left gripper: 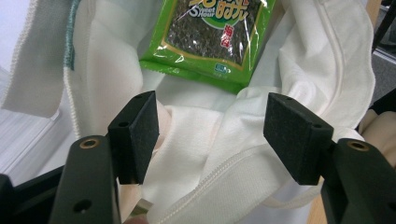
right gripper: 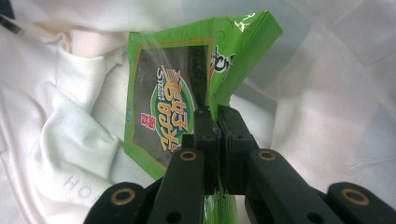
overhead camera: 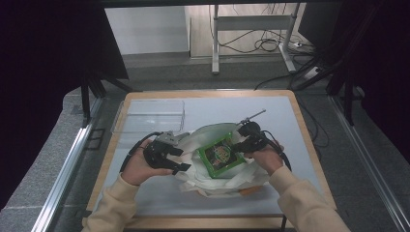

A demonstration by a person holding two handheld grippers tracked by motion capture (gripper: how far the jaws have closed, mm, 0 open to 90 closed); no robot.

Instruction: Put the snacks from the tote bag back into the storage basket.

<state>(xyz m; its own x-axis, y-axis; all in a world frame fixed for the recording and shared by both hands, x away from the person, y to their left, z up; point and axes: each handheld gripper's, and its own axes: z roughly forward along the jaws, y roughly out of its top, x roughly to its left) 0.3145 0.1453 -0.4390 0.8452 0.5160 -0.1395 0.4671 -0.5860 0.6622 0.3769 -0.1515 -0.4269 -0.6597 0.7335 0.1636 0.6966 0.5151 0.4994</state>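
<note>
My right gripper (right gripper: 218, 122) is clamped on the flat green foil snack packet (overhead camera: 221, 155), held above the crumpled white cloth bag (overhead camera: 212, 181). My left gripper (left gripper: 212, 135) gapes wide around the bag's rim, pinching nothing; I judge the packet is not yet inside.

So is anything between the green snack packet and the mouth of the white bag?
Nothing visible: the green snack packet, pinched by the right tool, hangs above the white bag, with the left tool open at the bag's rim.

The green snack packet (left gripper: 210, 32) reads "Sweet Hour"; the white bag's cloth (right gripper: 77, 186) shows faint "HO".
</note>
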